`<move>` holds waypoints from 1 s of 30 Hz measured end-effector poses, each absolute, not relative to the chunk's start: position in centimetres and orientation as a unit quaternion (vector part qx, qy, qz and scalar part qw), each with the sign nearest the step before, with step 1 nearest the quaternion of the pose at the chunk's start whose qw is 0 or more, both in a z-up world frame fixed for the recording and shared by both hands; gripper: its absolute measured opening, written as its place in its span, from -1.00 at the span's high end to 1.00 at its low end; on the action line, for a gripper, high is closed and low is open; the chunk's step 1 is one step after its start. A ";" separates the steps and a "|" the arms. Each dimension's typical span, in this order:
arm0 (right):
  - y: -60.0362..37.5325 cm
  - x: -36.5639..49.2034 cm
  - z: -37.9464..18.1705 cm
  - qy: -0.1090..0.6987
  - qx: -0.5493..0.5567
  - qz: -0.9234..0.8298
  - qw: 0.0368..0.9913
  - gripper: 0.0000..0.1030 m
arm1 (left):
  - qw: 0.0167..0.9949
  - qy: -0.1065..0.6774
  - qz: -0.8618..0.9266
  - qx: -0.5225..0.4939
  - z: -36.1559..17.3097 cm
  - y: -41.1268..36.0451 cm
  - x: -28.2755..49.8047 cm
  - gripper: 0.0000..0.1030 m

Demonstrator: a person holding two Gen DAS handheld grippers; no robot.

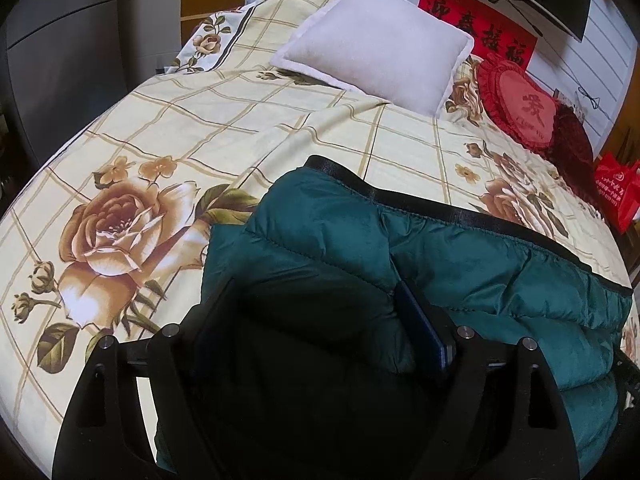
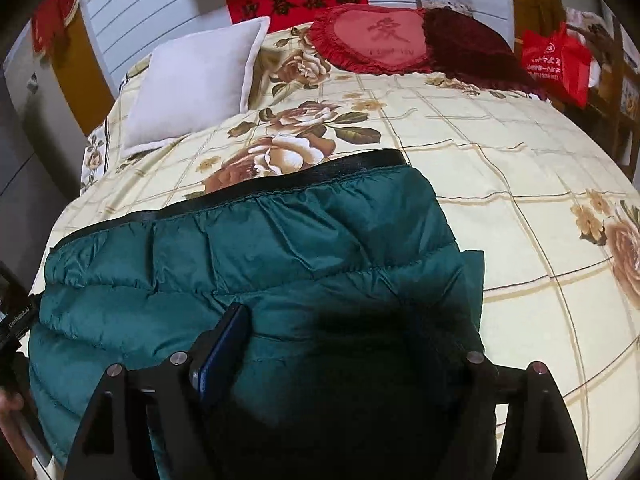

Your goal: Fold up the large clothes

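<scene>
A dark green quilted puffer jacket with a black hem band lies folded on the floral bedspread. It also shows in the right wrist view. My left gripper is wide open, its fingers straddling the jacket's left end and pressing into it. My right gripper is wide open, its fingers straddling the jacket's right end. The left gripper body shows at the left edge of the right wrist view.
A white pillow and a red heart cushion with a dark red cushion lie at the head of the bed. A red bag stands beside the bed on the right. Bare bedspread surrounds the jacket.
</scene>
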State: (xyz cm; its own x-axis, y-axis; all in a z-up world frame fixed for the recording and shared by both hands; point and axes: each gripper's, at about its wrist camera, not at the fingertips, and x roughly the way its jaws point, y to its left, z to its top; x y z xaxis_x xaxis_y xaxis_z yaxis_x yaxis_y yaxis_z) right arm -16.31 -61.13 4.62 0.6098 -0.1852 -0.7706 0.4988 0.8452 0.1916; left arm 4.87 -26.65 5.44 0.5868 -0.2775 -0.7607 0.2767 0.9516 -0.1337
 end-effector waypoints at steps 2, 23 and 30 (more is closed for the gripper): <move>-61.0 -17.5 5.8 0.383 0.202 -0.192 0.881 -0.53 | 0.888 0.430 -0.162 -0.003 5.7 -26.4 4.6 -0.58; -63.1 -25.0 5.7 0.386 0.274 -0.176 0.863 -0.80 | 0.866 0.452 -0.210 -0.041 7.6 -19.3 -0.2 -0.58; -63.4 -24.5 4.2 0.400 0.284 -0.163 0.856 -0.83 | 0.852 0.468 -0.222 -0.072 6.1 -18.7 0.0 -0.58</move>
State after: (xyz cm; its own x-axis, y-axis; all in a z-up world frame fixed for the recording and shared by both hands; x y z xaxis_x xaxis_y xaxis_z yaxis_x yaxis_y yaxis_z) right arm -24.47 -63.37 4.16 0.6272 -0.0523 -0.7771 0.5067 0.7851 0.3561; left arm 0.05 -18.70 6.09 0.4625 -0.4458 -0.7664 0.3105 0.8911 -0.3310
